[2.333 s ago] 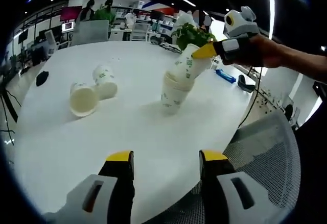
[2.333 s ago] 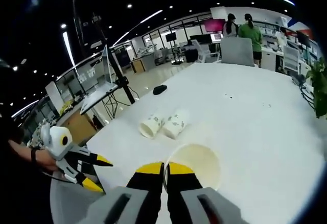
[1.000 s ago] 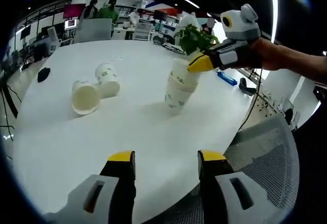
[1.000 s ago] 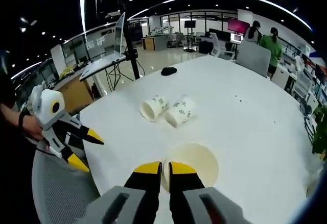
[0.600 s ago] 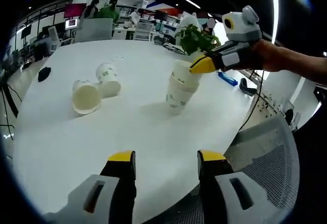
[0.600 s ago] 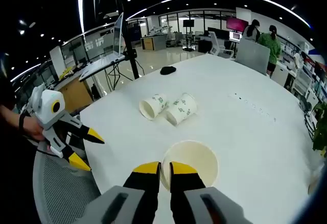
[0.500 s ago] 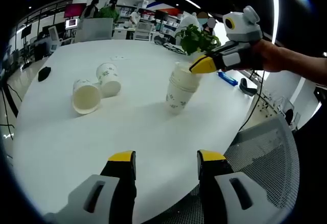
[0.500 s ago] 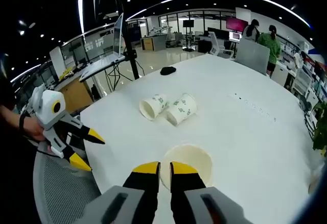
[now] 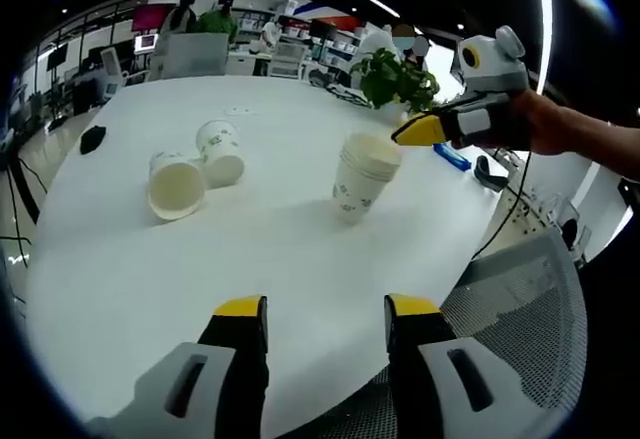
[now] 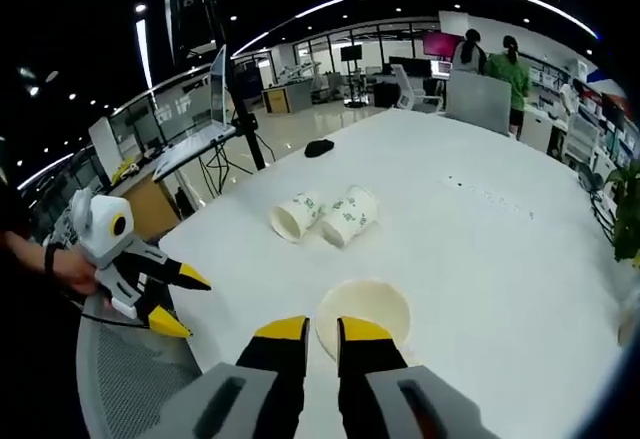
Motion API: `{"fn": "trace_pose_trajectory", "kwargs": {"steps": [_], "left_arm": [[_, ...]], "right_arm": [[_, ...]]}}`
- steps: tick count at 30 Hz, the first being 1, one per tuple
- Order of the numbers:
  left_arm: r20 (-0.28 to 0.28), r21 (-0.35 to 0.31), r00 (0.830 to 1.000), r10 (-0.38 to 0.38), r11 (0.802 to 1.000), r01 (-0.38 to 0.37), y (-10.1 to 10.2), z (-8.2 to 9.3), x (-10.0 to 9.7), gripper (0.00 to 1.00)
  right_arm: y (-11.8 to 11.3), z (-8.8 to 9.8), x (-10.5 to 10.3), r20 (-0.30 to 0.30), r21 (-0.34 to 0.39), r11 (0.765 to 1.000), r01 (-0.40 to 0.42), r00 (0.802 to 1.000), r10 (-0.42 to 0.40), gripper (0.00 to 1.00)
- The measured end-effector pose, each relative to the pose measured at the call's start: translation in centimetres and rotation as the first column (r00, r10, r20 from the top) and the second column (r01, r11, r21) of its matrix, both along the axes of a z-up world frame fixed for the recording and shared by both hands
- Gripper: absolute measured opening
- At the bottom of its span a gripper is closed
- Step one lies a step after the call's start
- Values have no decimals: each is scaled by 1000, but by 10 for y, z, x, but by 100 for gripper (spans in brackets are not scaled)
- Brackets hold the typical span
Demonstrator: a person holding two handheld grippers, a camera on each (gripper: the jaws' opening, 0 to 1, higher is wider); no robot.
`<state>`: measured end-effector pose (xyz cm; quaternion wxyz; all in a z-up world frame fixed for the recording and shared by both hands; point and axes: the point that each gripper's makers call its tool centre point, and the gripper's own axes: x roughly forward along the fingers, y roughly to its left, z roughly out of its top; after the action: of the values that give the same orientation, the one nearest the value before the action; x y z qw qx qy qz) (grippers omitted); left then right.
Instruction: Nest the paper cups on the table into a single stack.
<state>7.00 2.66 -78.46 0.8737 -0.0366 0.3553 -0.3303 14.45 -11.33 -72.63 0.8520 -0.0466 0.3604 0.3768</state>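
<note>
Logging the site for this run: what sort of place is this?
Most likely an open-plan office or lab: a large white table, a mesh office chair at its edge, and desks with screens under ceiling strip lights behind.

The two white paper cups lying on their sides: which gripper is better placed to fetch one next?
Probably the left gripper: it is open, holds nothing, and faces the two lying white paper cups. The right gripper sits at the upright cup stack, farther from them.

The left gripper view looks from the near table (image 9: 130, 289) edge across to the cup stack (image 9: 362, 174), while the right gripper view looks down from just above that stack (image 10: 362, 311); both share the two fallen cups (image 10: 322, 214).
</note>
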Motion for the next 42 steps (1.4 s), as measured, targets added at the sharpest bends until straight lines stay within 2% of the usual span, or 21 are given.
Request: {"fn": "trace_pose_trajectory", "kwargs": {"steps": [4, 8, 12, 16, 22, 25, 28, 31, 42], "left_arm": [[-7, 3, 1000, 4, 1000, -4, 1, -2, 0, 45], [-13, 3, 1000, 4, 1000, -4, 0, -1, -1, 45], [-15, 5, 1000, 3, 1000, -3, -1, -1, -1, 45], [-21, -4, 1000, 15, 1000, -15, 1, -2, 1, 45], [-23, -21, 998, 58, 998, -58, 7, 2, 7, 45], [-11, -6, 997, 71, 997, -71, 12, 3, 12, 46], [-5, 5, 996, 89, 996, -89, 23, 1, 20, 46], [9, 21, 994, 112, 994, -112, 37, 2, 32, 47], [77, 87, 978, 195, 976, -201, 77, 4, 91, 50]], "right_arm": [[-12, -1, 0, -14, 26, 999, 42, 999, -42, 9], [-16, 10, 0, -25, 113, 987, 111, 994, -109, 12], [-23, 15, 6, -20, 148, 979, 141, 990, -140, 17], [-27, 17, 1, -15, 162, 975, 156, 988, -155, 19], [-32, 20, -20, -8, 185, 970, 158, 987, -159, 34], [-35, 18, -28, -20, 198, 964, 178, 984, -177, 35], [-35, 17, -41, -26, 211, 958, 195, 981, -194, 41], [-36, 14, -52, -29, 223, 951, 215, 976, -214, 51], [-44, -4, -92, -95, 266, 905, 331, 943, -318, 55]]}}
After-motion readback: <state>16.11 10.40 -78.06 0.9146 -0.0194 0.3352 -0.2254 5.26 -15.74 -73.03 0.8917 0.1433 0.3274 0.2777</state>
